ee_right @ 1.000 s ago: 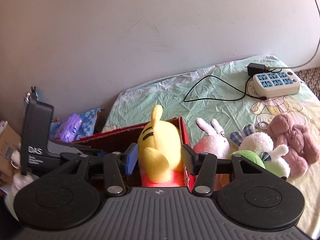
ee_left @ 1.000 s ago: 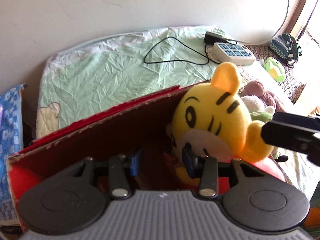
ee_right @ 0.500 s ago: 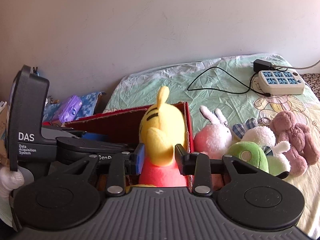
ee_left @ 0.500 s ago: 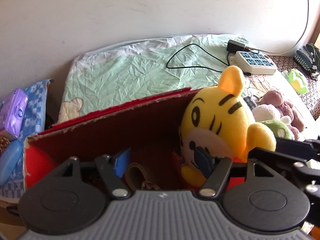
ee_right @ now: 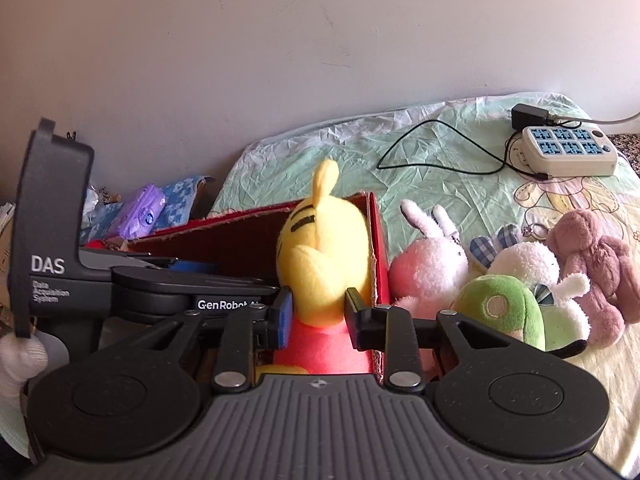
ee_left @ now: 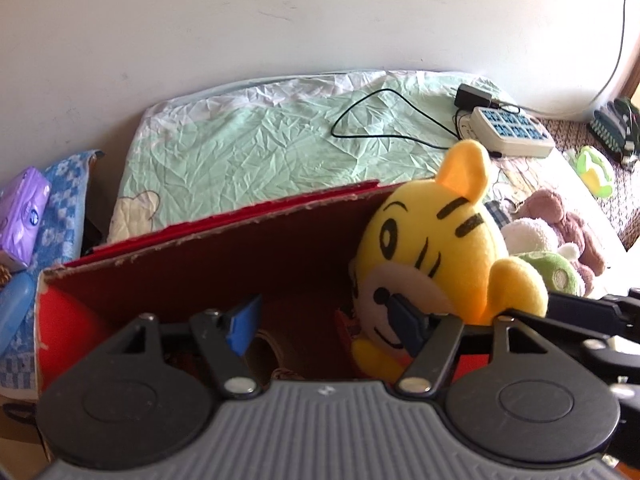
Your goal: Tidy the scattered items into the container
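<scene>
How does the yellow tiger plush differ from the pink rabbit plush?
The yellow tiger plush sits inside the red cardboard box; the pink rabbit plush lies outside on the bed sheet. The tiger is between the right gripper pads; the rabbit is untouched. Both are soft toys.

Soft daylight from the right fills both fisheye views, washing out the bed at the far right edge, leaving the red box's interior in shadow, with lines bowed and corners vignetted dark, focus slightly soft throughout.
</scene>
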The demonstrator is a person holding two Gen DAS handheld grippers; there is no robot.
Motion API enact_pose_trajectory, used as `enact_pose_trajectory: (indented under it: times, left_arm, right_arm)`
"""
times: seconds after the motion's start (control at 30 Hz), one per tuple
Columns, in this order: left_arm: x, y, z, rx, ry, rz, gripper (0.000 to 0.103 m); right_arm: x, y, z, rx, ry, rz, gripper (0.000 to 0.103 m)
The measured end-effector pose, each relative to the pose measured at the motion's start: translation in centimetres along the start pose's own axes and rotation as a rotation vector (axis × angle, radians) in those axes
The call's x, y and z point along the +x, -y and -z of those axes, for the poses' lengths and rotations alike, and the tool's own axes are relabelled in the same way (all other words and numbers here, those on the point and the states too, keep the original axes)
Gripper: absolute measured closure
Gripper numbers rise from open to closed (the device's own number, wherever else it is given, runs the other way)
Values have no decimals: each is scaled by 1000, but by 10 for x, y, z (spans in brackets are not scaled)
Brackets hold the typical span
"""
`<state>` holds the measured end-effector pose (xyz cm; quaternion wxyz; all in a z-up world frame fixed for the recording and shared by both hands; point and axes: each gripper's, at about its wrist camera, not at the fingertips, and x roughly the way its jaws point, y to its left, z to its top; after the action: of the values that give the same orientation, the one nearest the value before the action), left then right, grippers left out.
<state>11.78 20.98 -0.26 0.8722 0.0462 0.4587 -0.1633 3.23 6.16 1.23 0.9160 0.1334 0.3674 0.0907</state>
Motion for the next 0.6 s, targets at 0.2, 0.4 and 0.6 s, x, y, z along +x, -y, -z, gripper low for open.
enact_pose_trajectory:
  times: [0.2, 0.4, 0.6]
  left_arm:
    - [-24, -15, 5, -72, 70, 3, 11]
    - [-58, -13, 22, -95, 148, -43, 11]
    - [-97, 13, 39, -90, 244, -69, 11]
  right_arm:
    - [-25, 1, -2, -7, 68, -6, 64]
    - [-33, 9, 6, -21, 63, -36, 65]
    - [-40, 25, 10, -50, 65, -106, 65]
